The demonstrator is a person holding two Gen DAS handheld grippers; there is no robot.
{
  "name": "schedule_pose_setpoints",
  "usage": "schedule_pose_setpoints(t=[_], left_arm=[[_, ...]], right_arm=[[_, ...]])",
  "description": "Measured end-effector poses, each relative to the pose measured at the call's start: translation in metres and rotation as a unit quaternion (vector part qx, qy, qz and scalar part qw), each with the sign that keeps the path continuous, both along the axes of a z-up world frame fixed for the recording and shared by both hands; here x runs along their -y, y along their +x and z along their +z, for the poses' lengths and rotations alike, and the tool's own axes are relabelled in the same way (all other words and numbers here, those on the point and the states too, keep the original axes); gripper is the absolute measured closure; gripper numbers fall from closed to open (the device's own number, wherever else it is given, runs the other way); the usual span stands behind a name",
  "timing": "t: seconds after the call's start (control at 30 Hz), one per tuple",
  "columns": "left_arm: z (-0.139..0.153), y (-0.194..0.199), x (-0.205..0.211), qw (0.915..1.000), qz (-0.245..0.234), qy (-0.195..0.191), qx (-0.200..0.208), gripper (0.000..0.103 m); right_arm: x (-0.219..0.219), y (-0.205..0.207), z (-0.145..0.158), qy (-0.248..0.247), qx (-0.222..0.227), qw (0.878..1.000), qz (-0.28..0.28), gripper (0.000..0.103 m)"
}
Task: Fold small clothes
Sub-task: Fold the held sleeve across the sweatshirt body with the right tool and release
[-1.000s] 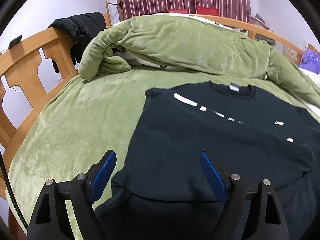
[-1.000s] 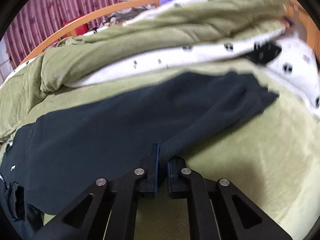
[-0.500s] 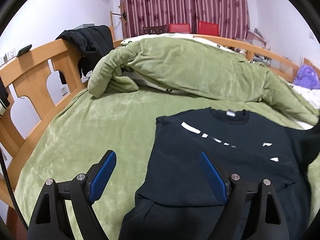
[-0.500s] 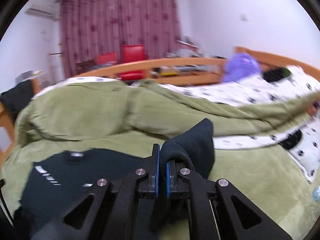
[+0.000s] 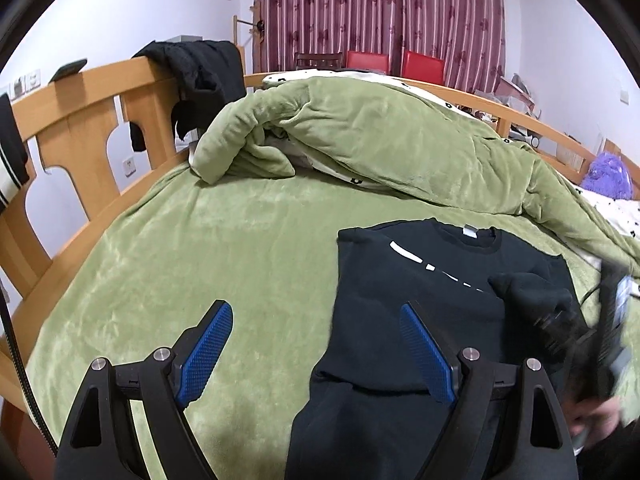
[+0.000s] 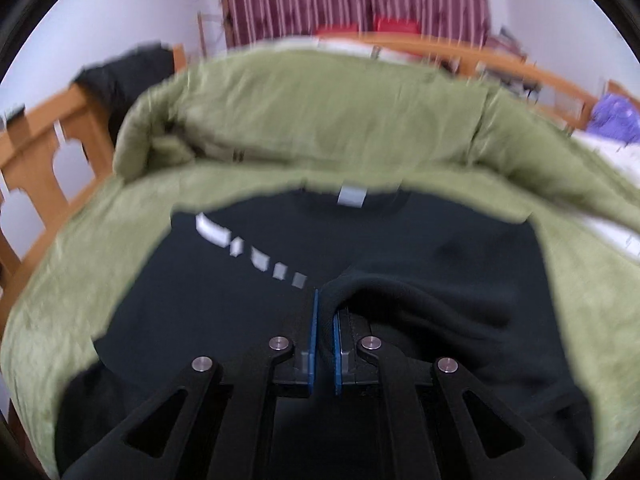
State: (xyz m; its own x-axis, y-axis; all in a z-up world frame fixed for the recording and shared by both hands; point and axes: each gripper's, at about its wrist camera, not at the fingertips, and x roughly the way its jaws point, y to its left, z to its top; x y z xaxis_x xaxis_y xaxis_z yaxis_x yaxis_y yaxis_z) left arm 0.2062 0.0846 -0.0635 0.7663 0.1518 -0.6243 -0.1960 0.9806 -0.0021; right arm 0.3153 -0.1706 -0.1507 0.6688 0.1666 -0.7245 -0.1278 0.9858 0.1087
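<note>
Right claw (image 6: pixel 324 344): pinching my sleeve (image 6: pixel 420 300) end, over the chest.
Sweatshirt (image 5: pixel 400 320): flat on the green blanket (image 5: pixel 200 260).
Left claw (image 5: pixel 316 352): spread, empty.
Advice: I'd lay the sleeve straight across, unbunched, before letting go.

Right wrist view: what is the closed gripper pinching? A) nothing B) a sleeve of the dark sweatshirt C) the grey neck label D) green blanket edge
B: the right gripper is shut on a fold of dark sleeve, carried over the dark sweatshirt body.
</note>
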Motion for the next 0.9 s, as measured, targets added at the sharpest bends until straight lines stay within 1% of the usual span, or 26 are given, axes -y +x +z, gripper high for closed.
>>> schedule_pose_setpoints(t=[0.03, 0.07, 0.1, 0.13, 0.17, 0.2, 0.23, 0.3, 0.33, 0.43, 0.53, 0.67, 0.9], left_arm=[[0.001, 0.0, -0.002, 1.0, 0.003, -0.006, 0.003, 0.018], [0.001, 0.0, -0.002, 1.0, 0.004, -0.007, 0.002, 0.018], [0.001, 0.0, -0.002, 0.9999, 0.004, -0.01, 0.001, 0.018], [0.002, 0.0, -0.001, 0.9999, 0.002, -0.011, 0.002, 0.018], [0.001, 0.0, -0.001, 0.9999, 0.002, -0.01, 0.002, 0.018], [0.001, 0.0, 0.001, 1.0, 0.002, -0.007, 0.002, 0.018], [0.0, 0.0, 0.003, 1.0, 0.0, -0.004, 0.001, 0.018], [-0.001, 0.0, 0.006, 1.0, -0.002, 0.001, -0.001, 0.018], [-0.002, 0.0, 0.008, 1.0, -0.003, 0.002, -0.003, 0.018], [-0.004, -0.001, 0.014, 0.9999, -0.012, -0.003, -0.009, 0.018], [-0.003, -0.001, 0.023, 0.9998, -0.018, 0.001, -0.009, 0.018], [-0.006, -0.001, 0.036, 0.9995, -0.029, 0.008, -0.013, 0.018], [-0.016, -0.003, 0.057, 0.9979, -0.052, 0.025, -0.028, 0.018]], right_arm=[[-0.004, -0.001, -0.007, 0.0, -0.011, 1.0, 0.001, 0.089], [-0.004, -0.002, -0.017, 0.0, -0.027, 1.0, 0.003, 0.086], [-0.002, -0.002, -0.022, -0.001, -0.038, 0.999, 0.003, 0.081], [0.0, -0.005, -0.025, -0.001, -0.045, 0.999, 0.005, 0.079], [0.008, -0.01, -0.022, -0.001, -0.047, 0.999, 0.008, 0.078], [0.012, -0.013, -0.019, -0.001, -0.045, 0.999, 0.011, 0.072], [0.019, -0.019, -0.013, -0.003, -0.041, 0.999, 0.013, 0.061], [0.033, -0.031, 0.004, -0.01, -0.023, 1.0, 0.015, 0.049], [0.041, -0.036, 0.012, -0.014, -0.014, 1.0, 0.015, 0.047], [0.068, -0.046, 0.035, -0.021, 0.006, 1.0, 0.001, 0.047], [0.097, -0.051, 0.048, -0.013, 0.017, 0.999, -0.036, 0.047], [0.129, -0.056, 0.053, 0.015, 0.014, 0.997, -0.074, 0.047], [0.153, -0.066, 0.05, 0.022, 0.012, 0.995, -0.097, 0.047]])
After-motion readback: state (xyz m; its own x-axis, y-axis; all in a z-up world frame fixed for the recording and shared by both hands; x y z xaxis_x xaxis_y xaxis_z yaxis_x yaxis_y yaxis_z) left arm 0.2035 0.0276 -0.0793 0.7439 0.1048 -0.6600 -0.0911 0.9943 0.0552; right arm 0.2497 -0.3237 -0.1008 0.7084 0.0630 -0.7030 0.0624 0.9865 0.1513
